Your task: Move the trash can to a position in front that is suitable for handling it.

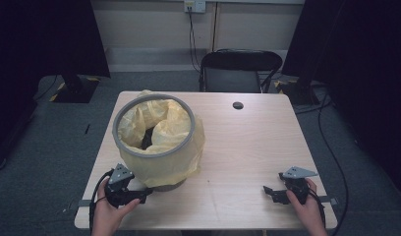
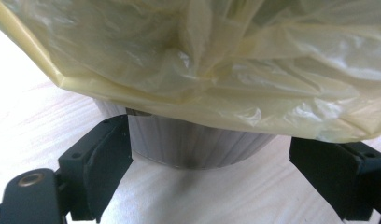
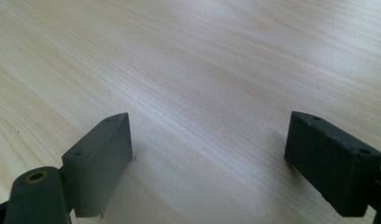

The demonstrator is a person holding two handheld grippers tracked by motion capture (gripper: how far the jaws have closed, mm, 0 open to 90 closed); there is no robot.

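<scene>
A grey bin point(image 1: 169, 184) stands on the left half of the light wood bench point(image 1: 247, 147), near its front edge. A yellow plastic liner point(image 1: 181, 147) is folded over the grey rim point(image 1: 121, 114) and hangs down the outside almost to the base; more of it lies bunched inside the mouth.

The left gripper point(image 1: 142, 195) sits low on the bench at the near left, just beside the foot of the bin, held in the person's left hand point(image 1: 107, 209). In the left gripper view its jaws are spread wide, one on each side of the bin's ribbed grey base point(image 2: 198, 144), with the hem of the liner point(image 2: 226, 70) hanging just above them. They grip nothing; whether the left jaw touches the base cannot be told.

The right gripper point(image 1: 270, 191) rests at the near right of the bench, well apart from the bin, in the person's right hand point(image 1: 306, 206). Its jaws are also wide apart and hold nothing, with bare wood grain between them in the right gripper view.

A round cable hole point(image 1: 238, 105) sits near the far edge of the bench. Beyond it stands a black chair point(image 1: 238, 71), and a wall socket point(image 1: 194, 6) with a cable plugged in is on the far wall. No brand, label or readable writing shows on the bin, liner or grippers.
</scene>
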